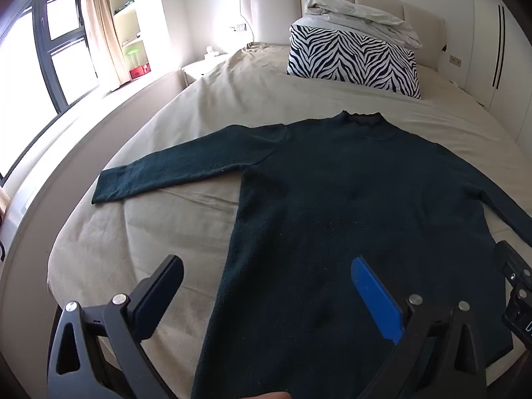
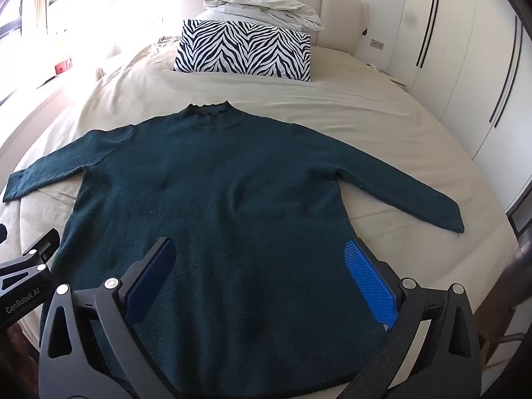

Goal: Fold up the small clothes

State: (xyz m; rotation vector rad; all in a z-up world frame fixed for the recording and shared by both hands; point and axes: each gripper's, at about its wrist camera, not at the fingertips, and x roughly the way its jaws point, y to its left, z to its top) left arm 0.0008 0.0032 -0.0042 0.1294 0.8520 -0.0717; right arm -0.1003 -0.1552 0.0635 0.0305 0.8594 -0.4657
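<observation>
A dark teal sweater [image 1: 349,206] lies flat on the bed, collar away from me, both sleeves spread out to the sides; it also shows in the right wrist view [image 2: 226,206]. My left gripper [image 1: 266,286] is open and empty, hovering over the sweater's lower left edge. My right gripper [image 2: 259,269] is open and empty, hovering over the sweater's lower right part. The left sleeve cuff [image 1: 109,189] lies on the sheet at the left. The right sleeve cuff [image 2: 449,216] lies at the right.
The beige bed sheet [image 1: 149,232] surrounds the sweater. A zebra-print pillow [image 2: 246,50] and a bundled white duvet [image 2: 262,6] lie by the headboard. White wardrobe doors [image 2: 465,66] stand at the right; a window [image 1: 60,50] is at the left.
</observation>
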